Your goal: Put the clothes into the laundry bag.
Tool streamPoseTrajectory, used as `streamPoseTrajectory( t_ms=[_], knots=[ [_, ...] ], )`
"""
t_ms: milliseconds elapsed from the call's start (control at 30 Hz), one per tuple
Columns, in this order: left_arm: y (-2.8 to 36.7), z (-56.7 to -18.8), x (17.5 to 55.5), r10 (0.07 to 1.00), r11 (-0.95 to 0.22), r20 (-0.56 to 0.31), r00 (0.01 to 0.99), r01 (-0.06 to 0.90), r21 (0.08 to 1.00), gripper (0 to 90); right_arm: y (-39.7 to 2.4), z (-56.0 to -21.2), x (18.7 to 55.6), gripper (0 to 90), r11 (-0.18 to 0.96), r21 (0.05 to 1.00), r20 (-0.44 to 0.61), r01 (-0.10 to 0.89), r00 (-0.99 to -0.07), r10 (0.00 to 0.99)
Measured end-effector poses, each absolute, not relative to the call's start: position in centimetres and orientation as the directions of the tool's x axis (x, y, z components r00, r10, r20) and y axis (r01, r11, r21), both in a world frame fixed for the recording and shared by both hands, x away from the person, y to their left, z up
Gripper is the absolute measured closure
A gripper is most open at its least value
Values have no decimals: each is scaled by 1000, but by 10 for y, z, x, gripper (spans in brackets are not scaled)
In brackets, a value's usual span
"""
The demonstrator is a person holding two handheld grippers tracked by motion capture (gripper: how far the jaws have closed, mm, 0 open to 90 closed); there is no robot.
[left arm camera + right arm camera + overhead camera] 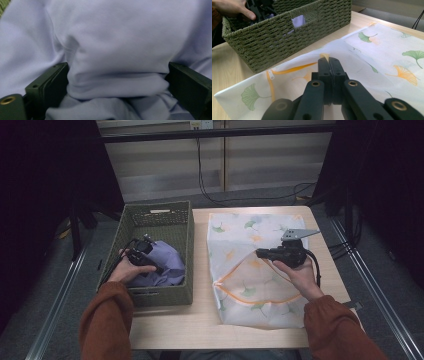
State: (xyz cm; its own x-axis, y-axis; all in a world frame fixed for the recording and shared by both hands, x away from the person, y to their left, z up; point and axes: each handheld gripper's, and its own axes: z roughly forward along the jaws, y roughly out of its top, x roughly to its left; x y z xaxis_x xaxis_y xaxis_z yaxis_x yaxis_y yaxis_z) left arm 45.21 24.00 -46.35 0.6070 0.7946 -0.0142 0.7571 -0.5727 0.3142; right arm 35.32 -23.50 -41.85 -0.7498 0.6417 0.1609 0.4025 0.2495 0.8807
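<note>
**A:** Where do you stand right now?

**B:** Your left gripper [145,251] is down inside the green woven basket [131,218], jaws spread wide with a fold of the lilac garment [117,50] bulging up between them. The pads sit either side of the fold, but I would not call it a grip yet. The garment lies bunched in the basket, on the side nearest the mesh laundry bag [260,227].

**A:** And the other hand?

**B:** Your right gripper [329,62] is over the bag, just beside the basket, jaws pressed together on the edge of the white flap by the orange zipper trim [272,82], lifting it so the mouth gapes toward the basket.

**A:** So what makes this step go well?

**B:** Sink the left jaws a touch deeper before you close, so you catch a thick fold rather than a single layer that may slip. Close fully, then lift straight up until the cloth clears the basket wall before you swing it toward the bag. Keep your right hand steady and the flap high; if it sags, the garment will likely drag over the opening instead of going in
</note>
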Motion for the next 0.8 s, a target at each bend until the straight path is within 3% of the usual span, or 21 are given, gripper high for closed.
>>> streamPoseTrajectory(
  t_ms=[167, 267, 600, 800],
  knots=[
    [244, -468, 456, 796, -583, 21, 605, 757, 295, 51, -235, -419, 354, 896, 254, 879, 160, 403, -753, 638],
    [241, -478, 454, 791, -594, 29, 612, 753, 283, 2, -234, -419, 353, 896, 257, 878, 160, 404, -754, 637],
    [242, -480, 453, 792, -586, 6, 610, 757, 290, 0, -234, -420, 354, 896, 263, 871, 166, 414, -753, 637],
    [235, -472, 455, 797, -588, -16, 604, 782, 209, 161, -236, -419, 353, 896, 258, 874, 165, 413, -750, 641]
  ],
)
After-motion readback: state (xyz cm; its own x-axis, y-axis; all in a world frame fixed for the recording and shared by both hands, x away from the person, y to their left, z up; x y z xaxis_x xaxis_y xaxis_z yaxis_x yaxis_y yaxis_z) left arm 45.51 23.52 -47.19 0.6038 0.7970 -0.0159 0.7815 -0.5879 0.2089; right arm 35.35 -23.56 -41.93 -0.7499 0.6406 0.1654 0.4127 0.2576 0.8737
